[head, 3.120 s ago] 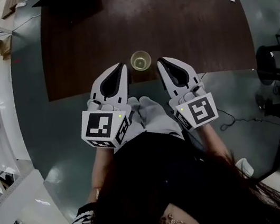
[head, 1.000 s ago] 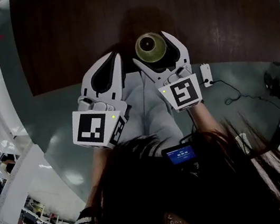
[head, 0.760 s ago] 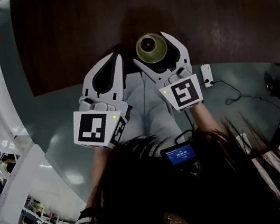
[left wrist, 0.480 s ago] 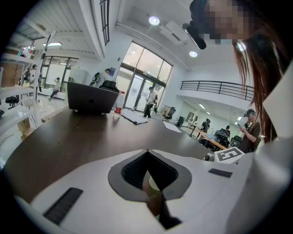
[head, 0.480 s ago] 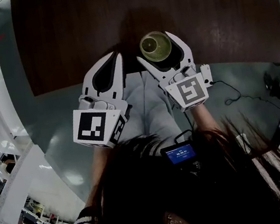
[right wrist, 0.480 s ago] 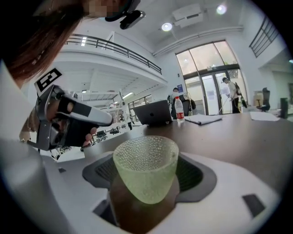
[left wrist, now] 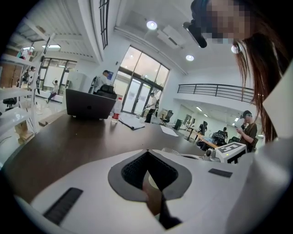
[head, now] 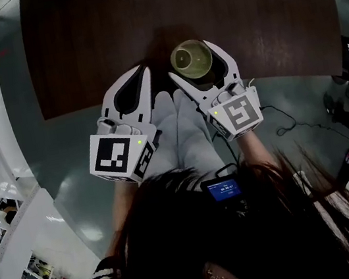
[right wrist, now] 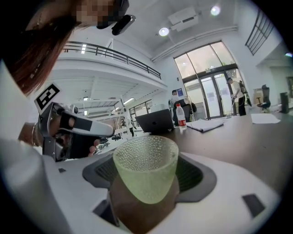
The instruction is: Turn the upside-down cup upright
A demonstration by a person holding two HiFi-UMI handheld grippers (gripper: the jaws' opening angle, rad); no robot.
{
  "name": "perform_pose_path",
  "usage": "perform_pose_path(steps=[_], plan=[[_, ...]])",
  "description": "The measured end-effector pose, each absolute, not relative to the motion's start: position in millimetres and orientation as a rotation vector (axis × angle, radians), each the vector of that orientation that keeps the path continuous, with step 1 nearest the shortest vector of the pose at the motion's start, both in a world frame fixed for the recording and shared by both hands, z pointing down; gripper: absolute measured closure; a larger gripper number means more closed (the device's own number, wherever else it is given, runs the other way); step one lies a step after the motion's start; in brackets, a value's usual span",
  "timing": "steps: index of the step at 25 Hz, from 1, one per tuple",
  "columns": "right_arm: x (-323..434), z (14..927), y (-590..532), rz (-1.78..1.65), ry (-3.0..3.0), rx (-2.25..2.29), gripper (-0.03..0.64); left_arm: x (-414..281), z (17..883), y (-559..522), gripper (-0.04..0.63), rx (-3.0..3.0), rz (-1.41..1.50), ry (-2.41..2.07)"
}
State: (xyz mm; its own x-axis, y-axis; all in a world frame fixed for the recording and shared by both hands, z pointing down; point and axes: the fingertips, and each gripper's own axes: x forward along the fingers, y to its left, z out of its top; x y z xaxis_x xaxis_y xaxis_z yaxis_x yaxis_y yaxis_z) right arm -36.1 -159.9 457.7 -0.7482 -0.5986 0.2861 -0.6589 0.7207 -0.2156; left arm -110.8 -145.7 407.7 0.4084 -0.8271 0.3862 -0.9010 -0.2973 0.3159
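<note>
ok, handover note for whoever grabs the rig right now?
Left gripper: shut, empty, at the near edge of the dark brown table.
Right gripper: shut on the pale green bumpy translucent cup, wide end up.
Done: cup grasped, and it reads as upright.
Left: probably set it on the table and release. Whether it touches the table now is unclear.

No text was legible, small blue screen (head: 224, 190) showed characters too tiny to read, bottle (right wrist: 181, 117) label was blurred.
</note>
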Motion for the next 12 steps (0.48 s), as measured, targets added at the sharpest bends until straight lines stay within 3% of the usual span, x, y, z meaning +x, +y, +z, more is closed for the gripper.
perform_pose_path(steps=[12], plan=[[-33.6,413.0,-155.9,0.838,-2.858,1.053,0.238,-115.2,381.9,-129.3,0.607,2.244,0.187,-1.46]])
